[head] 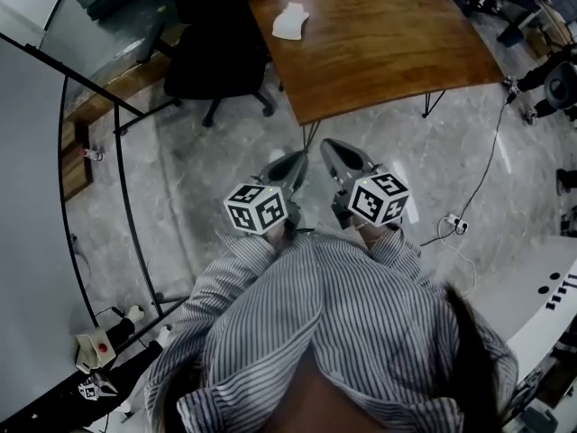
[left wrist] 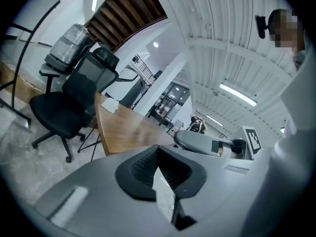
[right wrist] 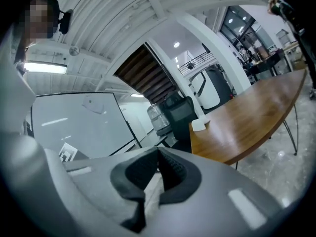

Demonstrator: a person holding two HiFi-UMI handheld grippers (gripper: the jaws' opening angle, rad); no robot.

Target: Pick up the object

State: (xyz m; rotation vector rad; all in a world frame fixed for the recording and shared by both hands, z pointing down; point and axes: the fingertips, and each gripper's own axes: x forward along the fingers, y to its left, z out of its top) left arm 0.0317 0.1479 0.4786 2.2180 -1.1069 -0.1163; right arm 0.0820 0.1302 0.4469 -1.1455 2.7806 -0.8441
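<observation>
A small white object (head: 290,21) lies near the far left edge of the brown wooden table (head: 388,48). It also shows as a white block (right wrist: 199,125) in the right gripper view and as a pale shape (left wrist: 109,105) in the left gripper view. I hold both grippers close to my chest, over the floor and well short of the table. The left gripper (head: 290,164) is shut with nothing between its jaws. Beside it, the right gripper (head: 341,155) is shut and empty too. Their tips point toward the table's near edge.
A black office chair (head: 215,48) stands left of the table, near the white object. A whiteboard on a black stand (head: 27,197) fills the left side. Cables and a power strip (head: 455,224) lie on the marble floor at the right.
</observation>
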